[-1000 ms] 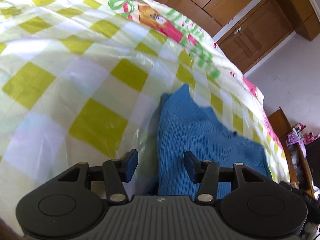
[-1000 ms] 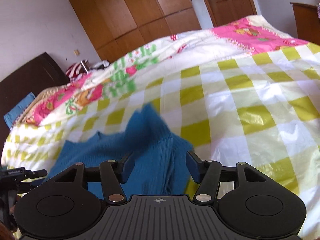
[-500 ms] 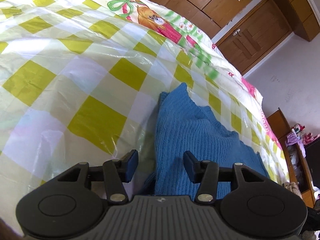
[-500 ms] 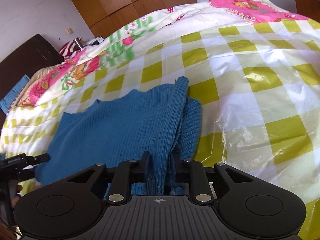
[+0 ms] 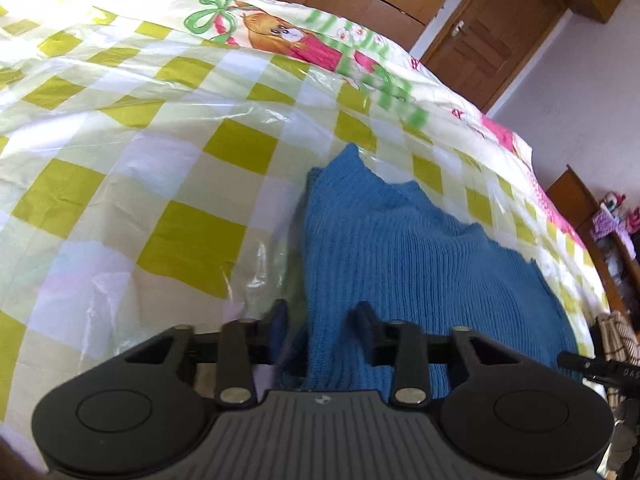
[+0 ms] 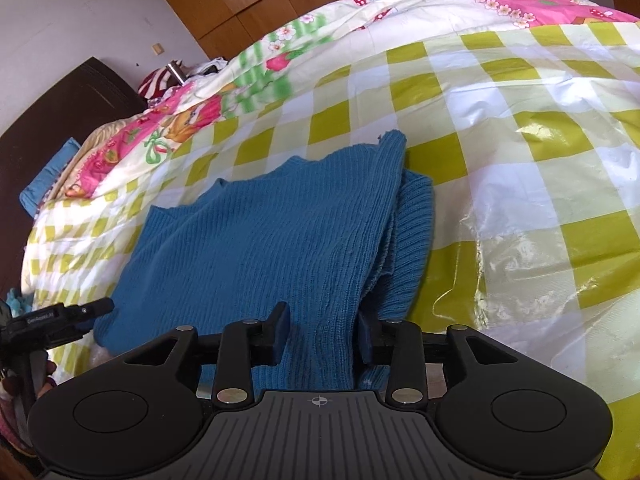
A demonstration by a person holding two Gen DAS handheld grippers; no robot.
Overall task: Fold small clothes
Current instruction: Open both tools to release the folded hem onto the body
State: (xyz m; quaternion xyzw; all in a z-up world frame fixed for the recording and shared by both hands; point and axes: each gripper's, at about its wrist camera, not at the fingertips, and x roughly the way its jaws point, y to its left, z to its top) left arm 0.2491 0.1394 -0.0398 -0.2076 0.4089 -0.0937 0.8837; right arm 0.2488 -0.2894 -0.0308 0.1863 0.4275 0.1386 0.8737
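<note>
A blue knit sweater (image 5: 400,248) lies folded on a bed with a yellow-and-white checked cover (image 5: 180,200). My left gripper (image 5: 320,316) is low over the sweater's near left edge. Its jaws are closing around that edge, and a little gap still shows at the left pad. In the right wrist view the sweater (image 6: 260,240) shows a doubled fold along its right side. My right gripper (image 6: 322,320) has the near right part of the cloth bunched from pad to pad, with its jaws easing open.
A glossy plastic sheet (image 6: 520,240) covers the checked cover (image 6: 500,92). A pink cartoon quilt (image 5: 288,36) lies at the back. A wooden door (image 5: 492,32) and wardrobe stand behind, a dark headboard (image 6: 60,112) is at the left and a cluttered shelf (image 5: 612,220) at the right.
The right gripper came down onto the sweater's near right edge and closed on the cloth, then widened a little. The left jaws narrowed around the left edge. The sweater now lies flatter.
</note>
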